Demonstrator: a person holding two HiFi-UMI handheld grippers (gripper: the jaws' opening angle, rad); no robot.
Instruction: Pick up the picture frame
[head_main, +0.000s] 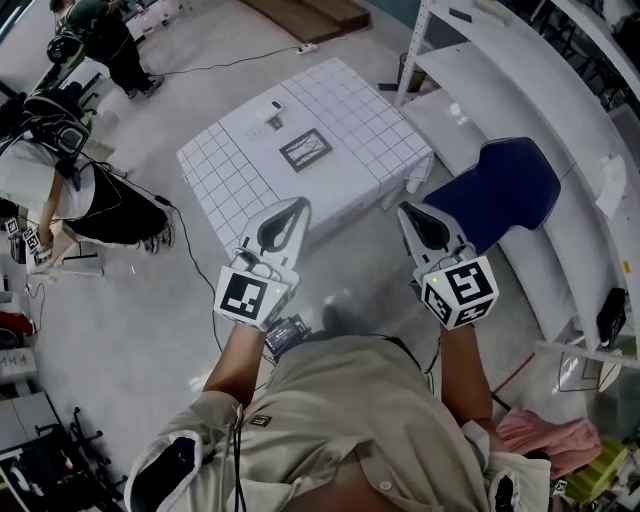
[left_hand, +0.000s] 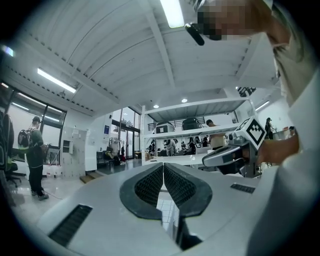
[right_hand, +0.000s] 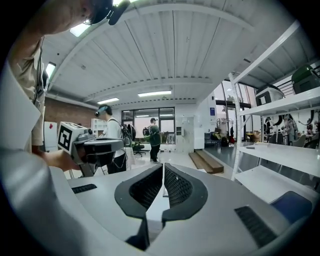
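I can read no lettering anywhere. The marker cubes (head_main: 250, 296) on the left gripper (head_main: 297, 207) and right gripper (head_main: 408, 212) bear only black-and-white square patterns. The blue sign (left_hand: 107, 129) beside the glass doors (left_hand: 128, 137) is too small to read.

The surface (head_main: 365, 120), draped in a white grid-patterned cloth, is standing on the pale floor (head_main: 120, 320). The picture frame (head_main: 305, 149) is lying flat near its middle, dark border showing. Just beyond it, toward the far edge, a small white object (head_main: 272, 107) and a small dark item (head_main: 275, 123) are lying close together.
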